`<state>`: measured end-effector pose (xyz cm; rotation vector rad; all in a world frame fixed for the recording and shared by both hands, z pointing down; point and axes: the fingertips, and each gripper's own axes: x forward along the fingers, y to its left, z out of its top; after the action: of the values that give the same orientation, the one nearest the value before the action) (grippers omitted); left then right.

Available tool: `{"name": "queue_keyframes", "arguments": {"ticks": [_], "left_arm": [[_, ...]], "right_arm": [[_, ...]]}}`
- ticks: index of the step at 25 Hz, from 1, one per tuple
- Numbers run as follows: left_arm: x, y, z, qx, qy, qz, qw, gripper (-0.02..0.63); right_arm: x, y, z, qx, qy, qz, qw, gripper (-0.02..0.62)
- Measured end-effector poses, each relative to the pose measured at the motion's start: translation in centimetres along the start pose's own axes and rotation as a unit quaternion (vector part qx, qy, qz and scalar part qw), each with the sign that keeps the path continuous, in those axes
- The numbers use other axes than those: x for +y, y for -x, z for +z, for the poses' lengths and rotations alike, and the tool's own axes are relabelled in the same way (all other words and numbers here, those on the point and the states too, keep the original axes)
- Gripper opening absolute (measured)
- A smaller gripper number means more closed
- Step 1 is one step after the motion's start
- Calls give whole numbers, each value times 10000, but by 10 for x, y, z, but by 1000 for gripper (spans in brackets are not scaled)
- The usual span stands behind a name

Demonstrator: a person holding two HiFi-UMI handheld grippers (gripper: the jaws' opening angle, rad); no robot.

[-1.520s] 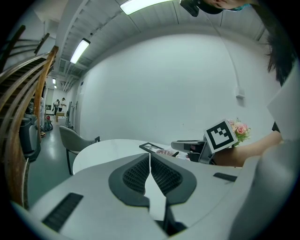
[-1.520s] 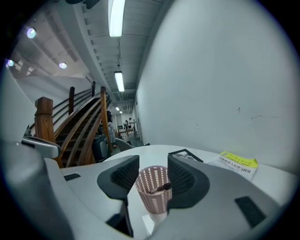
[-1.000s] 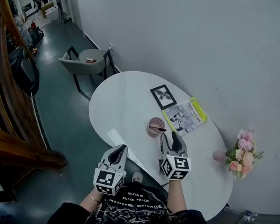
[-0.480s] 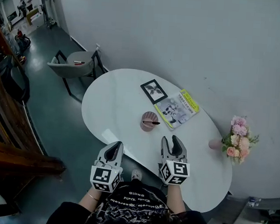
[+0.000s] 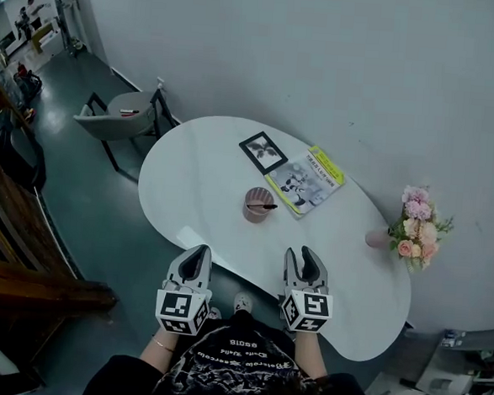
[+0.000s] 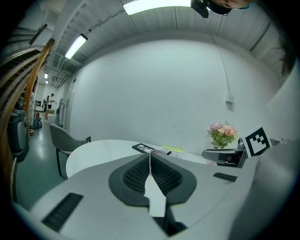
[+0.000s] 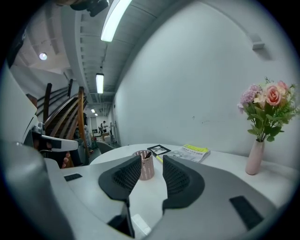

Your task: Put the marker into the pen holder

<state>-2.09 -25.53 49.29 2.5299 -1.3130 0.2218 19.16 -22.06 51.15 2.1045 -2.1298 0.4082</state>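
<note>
The pink pen holder stands upright on the white oval table, with the dark marker leaning in it, its end over the rim. Both grippers hover at the table's near edge, well short of the holder. My left gripper is shut, its pads pressed together with nothing between them. My right gripper is open and its jaws are closing on empty air. In the right gripper view the holder shows through the gap, far beyond the fingertips.
A black picture frame and a yellow-edged magazine lie behind the holder. A pink vase of flowers stands at the table's right end. A grey chair sits off the far left, and a wall runs behind the table.
Both grippers have drawn back from the pen holder toward the near table edge. The right jaws have narrowed a little. The marker stays in the holder.
</note>
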Motion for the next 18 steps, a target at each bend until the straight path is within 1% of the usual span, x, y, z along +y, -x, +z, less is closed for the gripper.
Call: {"name": "queue_keyframes", "arguments": {"ticks": [3,6,8,13,18], "left_arm": [[-1,3,-1,-7,-18,-19,10000,26],[-2,6,-1,-12,-35,-27,10000,26],[-2,8,-2,-19,-54,-24,10000,26],[2,14,-3,-41,-177,-10,9998,26],[3,17,-1,-175,-193,-84,9996,26]], "right_arm": [[4,6,-3,30,84,-2,10000,146],[9,11,-5,48,221,-17,9997,84],[12,14,-5,39,250,-5,9997,55],[19,21,-5,41,453,60,9989,31],[16,28,-6,17,453,31,9990,28]]}}
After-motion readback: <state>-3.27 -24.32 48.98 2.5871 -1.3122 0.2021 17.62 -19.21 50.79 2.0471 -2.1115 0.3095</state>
